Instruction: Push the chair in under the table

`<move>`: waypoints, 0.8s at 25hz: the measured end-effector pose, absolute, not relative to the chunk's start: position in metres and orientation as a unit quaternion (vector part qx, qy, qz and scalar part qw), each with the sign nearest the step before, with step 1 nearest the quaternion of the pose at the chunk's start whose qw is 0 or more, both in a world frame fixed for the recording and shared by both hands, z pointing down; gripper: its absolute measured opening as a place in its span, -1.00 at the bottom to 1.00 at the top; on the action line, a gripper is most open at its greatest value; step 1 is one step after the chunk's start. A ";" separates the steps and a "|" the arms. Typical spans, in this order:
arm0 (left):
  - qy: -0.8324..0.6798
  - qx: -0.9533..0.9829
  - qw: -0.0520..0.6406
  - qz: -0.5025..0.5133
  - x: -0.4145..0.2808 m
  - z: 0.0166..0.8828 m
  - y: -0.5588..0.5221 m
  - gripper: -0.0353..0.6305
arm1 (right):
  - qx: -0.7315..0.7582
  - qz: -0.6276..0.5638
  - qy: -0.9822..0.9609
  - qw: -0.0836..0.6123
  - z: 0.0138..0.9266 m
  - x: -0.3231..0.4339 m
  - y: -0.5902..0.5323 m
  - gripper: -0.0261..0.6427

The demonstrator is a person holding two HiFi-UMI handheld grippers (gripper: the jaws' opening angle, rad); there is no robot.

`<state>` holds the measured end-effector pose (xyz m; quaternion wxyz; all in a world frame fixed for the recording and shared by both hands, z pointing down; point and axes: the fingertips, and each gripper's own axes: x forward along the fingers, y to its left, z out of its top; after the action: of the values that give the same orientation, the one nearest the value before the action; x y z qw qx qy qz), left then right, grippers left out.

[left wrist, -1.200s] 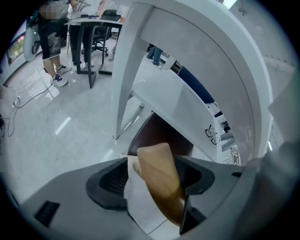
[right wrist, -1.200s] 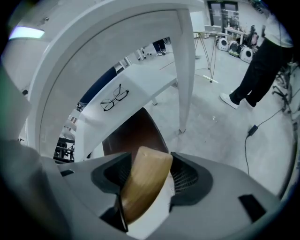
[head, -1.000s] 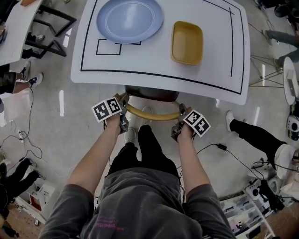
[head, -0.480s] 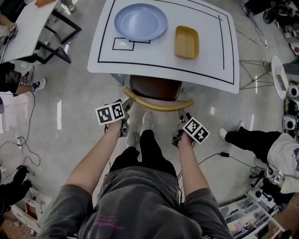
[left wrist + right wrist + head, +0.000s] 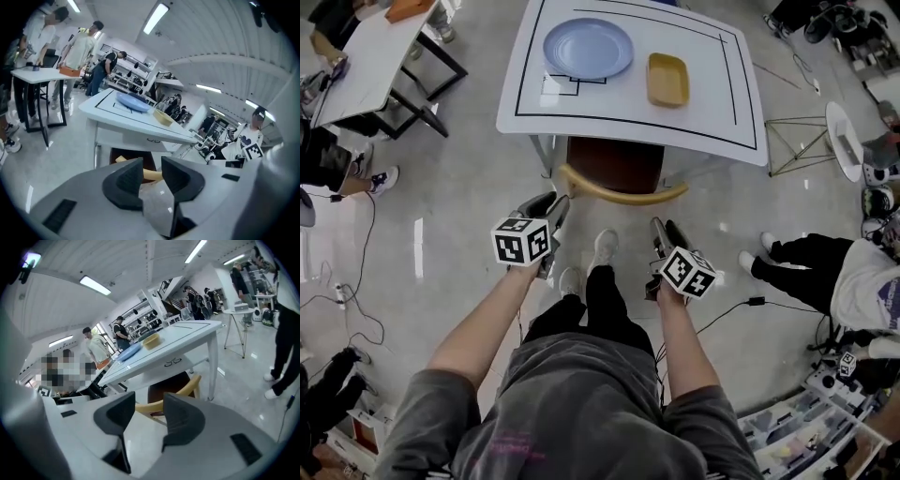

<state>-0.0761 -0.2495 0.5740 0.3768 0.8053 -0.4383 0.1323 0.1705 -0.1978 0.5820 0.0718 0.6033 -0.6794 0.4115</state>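
Fingers (image 5: 124, 182) of left gripper (image 5: 549, 202) narrowly apart, right gripper (image 5: 666, 230) wider; both just closing, empty, clear of chair (image 5: 614, 164) tucked under table (image 5: 712, 103).

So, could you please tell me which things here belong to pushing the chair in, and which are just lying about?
Job in hand: chair; white table.
Just lying about: blue plate; yellow dish; side table.

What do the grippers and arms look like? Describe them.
The left gripper and right gripper are alike: grey body, dark jaws, and a white cube with black square markers. The arms come out of a grey short-sleeved T-shirt.
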 end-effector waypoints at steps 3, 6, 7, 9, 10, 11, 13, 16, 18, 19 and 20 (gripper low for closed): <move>-0.428 0.825 0.348 0.127 -0.073 0.550 -0.238 -0.57 | 0.596 0.388 -0.700 0.069 0.561 0.162 -0.185 -0.38; -0.419 0.840 0.321 0.126 -0.070 0.529 -0.226 -0.60 | 0.591 0.365 -0.716 0.065 0.541 0.156 -0.176 -0.41; -0.416 0.845 0.311 0.125 -0.069 0.522 -0.222 -0.61 | 0.590 0.357 -0.722 0.064 0.534 0.154 -0.173 -0.42; -0.412 0.855 0.290 0.121 -0.066 0.506 -0.215 -0.64 | 0.586 0.340 -0.733 0.061 0.519 0.152 -0.168 -0.46; -0.411 0.860 0.280 0.119 -0.065 0.499 -0.212 -0.66 | 0.584 0.332 -0.739 0.059 0.511 0.152 -0.165 -0.46; -0.409 0.864 0.271 0.115 -0.063 0.491 -0.209 -0.67 | 0.582 0.325 -0.744 0.056 0.503 0.152 -0.163 -0.47; -0.408 0.870 0.255 0.107 -0.061 0.475 -0.203 -0.69 | 0.578 0.310 -0.753 0.048 0.485 0.152 -0.158 -0.48; -0.405 0.878 0.237 0.094 -0.055 0.453 -0.196 -0.70 | 0.570 0.288 -0.768 0.038 0.460 0.152 -0.154 -0.49; -0.403 0.883 0.223 0.085 -0.050 0.438 -0.192 -0.71 | 0.564 0.274 -0.779 0.034 0.446 0.152 -0.153 -0.50; -0.402 0.886 0.217 0.081 -0.047 0.431 -0.190 -0.71 | 0.560 0.268 -0.784 0.032 0.439 0.152 -0.152 -0.51; -0.402 0.888 0.210 0.076 -0.043 0.423 -0.187 -0.71 | 0.556 0.262 -0.789 0.030 0.432 0.153 -0.151 -0.51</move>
<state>-0.0429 -0.1873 0.4229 0.2103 0.8880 -0.4017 0.0762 0.1527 -0.1506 0.4320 0.0298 0.5555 -0.7886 0.2618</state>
